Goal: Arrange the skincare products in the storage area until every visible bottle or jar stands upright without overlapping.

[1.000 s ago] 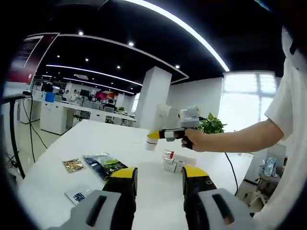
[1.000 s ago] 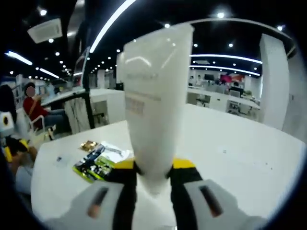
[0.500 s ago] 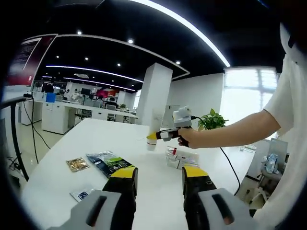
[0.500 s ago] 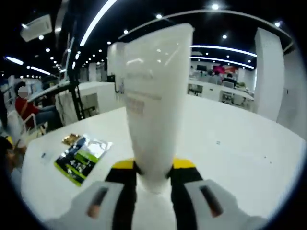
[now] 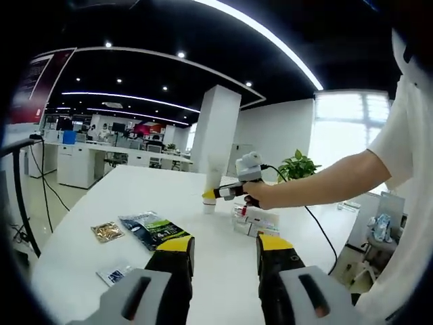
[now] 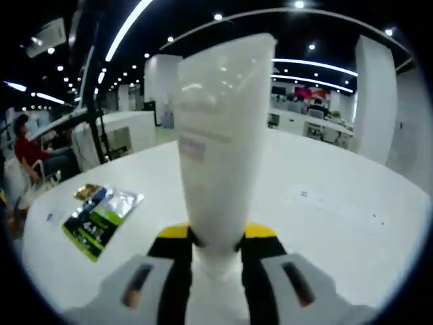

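My right gripper [image 6: 216,252] is shut on a white skincare tube [image 6: 220,142] that stands cap-down between the jaws and rises up the middle of the right gripper view. In the left gripper view the same tube [image 5: 210,181] is held by the right gripper [image 5: 211,195] above the white table [image 5: 81,257], just left of a cluster of small bottles and boxes [image 5: 254,221]. My left gripper [image 5: 223,245] stands open over the near part of the table with nothing between its jaws.
Flat sachets lie on the table: a dark green-and-blue one [image 5: 150,230], a small brown one [image 5: 105,232] and a small blue-white one [image 5: 113,274]. The green sachet [image 6: 95,220] also lies left of the tube. A person's arm [image 5: 318,186] reaches in from the right. Office desks stand behind.
The right gripper with the tube has drifted slightly left and farther along the table; the sachets sit lower left in its view. The left gripper stays open.
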{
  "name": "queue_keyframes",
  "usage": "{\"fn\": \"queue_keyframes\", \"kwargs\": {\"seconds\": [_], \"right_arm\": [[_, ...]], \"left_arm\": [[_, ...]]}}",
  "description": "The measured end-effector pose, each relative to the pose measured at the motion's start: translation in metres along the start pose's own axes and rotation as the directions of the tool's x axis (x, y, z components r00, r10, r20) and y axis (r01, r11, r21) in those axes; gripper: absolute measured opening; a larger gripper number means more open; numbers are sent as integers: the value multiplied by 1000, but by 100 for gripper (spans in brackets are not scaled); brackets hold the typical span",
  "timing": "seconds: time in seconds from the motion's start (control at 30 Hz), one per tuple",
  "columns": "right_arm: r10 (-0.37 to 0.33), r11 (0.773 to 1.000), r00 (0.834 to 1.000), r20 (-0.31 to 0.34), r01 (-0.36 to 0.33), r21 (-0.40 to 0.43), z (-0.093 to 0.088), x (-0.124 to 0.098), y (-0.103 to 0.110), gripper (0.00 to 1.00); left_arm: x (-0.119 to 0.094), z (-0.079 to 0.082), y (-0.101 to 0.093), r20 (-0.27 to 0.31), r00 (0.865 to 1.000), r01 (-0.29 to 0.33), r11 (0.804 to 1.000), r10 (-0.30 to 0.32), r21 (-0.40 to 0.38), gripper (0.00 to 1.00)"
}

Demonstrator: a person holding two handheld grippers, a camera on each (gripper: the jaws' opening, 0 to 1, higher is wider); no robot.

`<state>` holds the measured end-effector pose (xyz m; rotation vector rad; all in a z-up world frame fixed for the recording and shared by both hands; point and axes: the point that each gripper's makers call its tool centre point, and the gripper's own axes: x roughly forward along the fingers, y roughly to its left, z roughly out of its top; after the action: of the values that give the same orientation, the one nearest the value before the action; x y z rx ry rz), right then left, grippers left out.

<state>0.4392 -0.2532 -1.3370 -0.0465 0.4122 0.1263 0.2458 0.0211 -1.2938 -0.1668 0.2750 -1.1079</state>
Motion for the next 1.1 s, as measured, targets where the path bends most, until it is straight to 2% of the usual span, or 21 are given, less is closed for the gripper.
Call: {"fn": "queue_keyframes", "kwargs": {"seconds": [0.27,0.47,0.7,0.83,1.1], "right_arm": [[-9,1000,1000,9,9,-6,0,2,-3,26],[-10,1000,1000,-4,10,-14,-1,1,-2,27],[-2,1000,1000,-4,2,-21,-1,0,0,28],[7,1000,1000,22,-6,-29,5,-2,1,31],[13,1000,999,29,-12,-27,4,-11,8,37]], "left_arm": [[3,-4,-8,-19,1000,25,1000,-25,-6,37],[-1,-1,-8,-14,1000,19,1000,-19,-4,37],[2,-9,-7,-34,999,15,1000,-15,9,37],[6,-16,-10,-53,998,24,1000,-23,19,37],[15,-18,-19,-50,997,51,999,-50,-1,37]]}}
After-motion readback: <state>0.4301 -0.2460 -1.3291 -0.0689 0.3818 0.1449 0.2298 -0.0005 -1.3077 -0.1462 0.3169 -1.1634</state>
